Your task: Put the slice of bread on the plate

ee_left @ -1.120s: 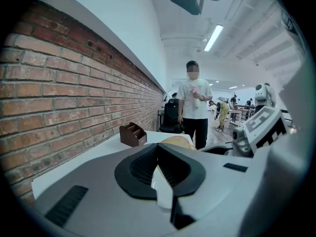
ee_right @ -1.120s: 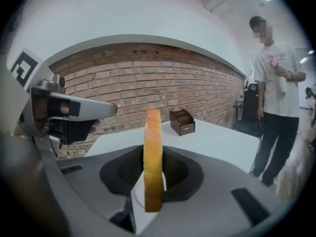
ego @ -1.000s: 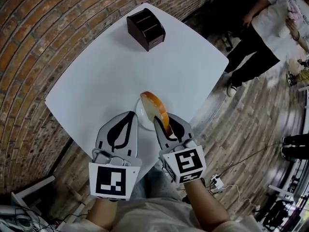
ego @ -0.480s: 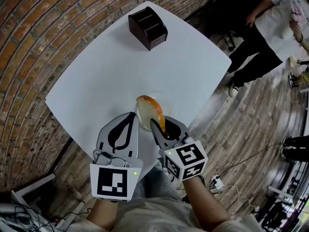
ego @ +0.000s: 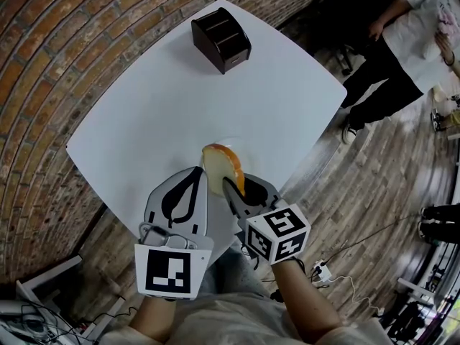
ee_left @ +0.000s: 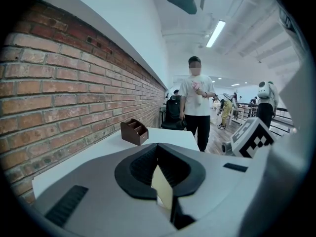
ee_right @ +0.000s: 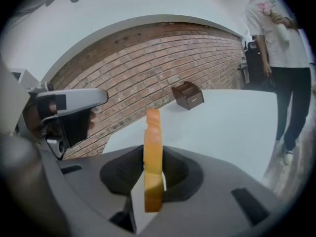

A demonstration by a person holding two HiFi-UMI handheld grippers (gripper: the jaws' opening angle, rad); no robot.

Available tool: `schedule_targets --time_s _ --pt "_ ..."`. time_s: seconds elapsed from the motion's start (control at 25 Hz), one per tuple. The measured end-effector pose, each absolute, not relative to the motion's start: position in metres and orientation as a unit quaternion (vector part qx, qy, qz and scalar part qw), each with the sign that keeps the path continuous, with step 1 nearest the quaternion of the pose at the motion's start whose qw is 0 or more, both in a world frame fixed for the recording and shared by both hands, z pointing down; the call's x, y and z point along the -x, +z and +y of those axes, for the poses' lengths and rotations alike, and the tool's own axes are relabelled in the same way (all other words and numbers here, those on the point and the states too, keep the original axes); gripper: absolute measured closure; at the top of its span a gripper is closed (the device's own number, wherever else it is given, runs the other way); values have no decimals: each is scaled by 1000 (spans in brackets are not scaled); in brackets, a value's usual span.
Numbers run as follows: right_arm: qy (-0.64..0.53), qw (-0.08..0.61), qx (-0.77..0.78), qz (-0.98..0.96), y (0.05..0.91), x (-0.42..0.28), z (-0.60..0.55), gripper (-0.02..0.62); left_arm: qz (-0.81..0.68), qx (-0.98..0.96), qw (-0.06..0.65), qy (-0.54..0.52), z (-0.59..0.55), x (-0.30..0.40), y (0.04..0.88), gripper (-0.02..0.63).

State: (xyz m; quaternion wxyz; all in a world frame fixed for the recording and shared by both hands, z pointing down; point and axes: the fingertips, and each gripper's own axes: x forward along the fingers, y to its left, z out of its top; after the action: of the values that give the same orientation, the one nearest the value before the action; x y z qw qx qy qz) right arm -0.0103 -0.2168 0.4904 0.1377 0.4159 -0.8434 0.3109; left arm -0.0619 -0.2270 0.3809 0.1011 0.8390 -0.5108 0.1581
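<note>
Lower now and rolled a little, your right hand-held gripper [ego: 233, 187] has brought the slice of bread [ego: 221, 165] down near the front edge of the white desk [ego: 165, 99]. That desk stands against a brick wall [ego: 57, 56], with a bystander [ego: 402, 42] on the wooden floor past one corner and a brown organizer [ego: 221, 39] at its far edge. Your left hand-held gripper [ego: 188, 177] hovers just beside the right one, jaws pressed together, empty. The right one pinches the bread on edge, tilted, over the plate [ego: 234, 143], whose rim barely shows.
</note>
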Motion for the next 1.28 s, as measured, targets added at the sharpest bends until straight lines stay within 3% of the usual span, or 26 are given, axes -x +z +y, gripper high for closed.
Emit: schedule_targets --time_s 0.48,0.84,1.28 --pt "306 155 -428 -836 501 2 -229 482 -515 -836 105 157 -232 67 382 597" --pt "274 216 -443 -826 520 -4 -233 368 -516 -835 111 155 -236 71 383 595" --pt "281 267 -486 -783 538 -19 -237 319 -513 -838 112 150 -239 73 384 597"
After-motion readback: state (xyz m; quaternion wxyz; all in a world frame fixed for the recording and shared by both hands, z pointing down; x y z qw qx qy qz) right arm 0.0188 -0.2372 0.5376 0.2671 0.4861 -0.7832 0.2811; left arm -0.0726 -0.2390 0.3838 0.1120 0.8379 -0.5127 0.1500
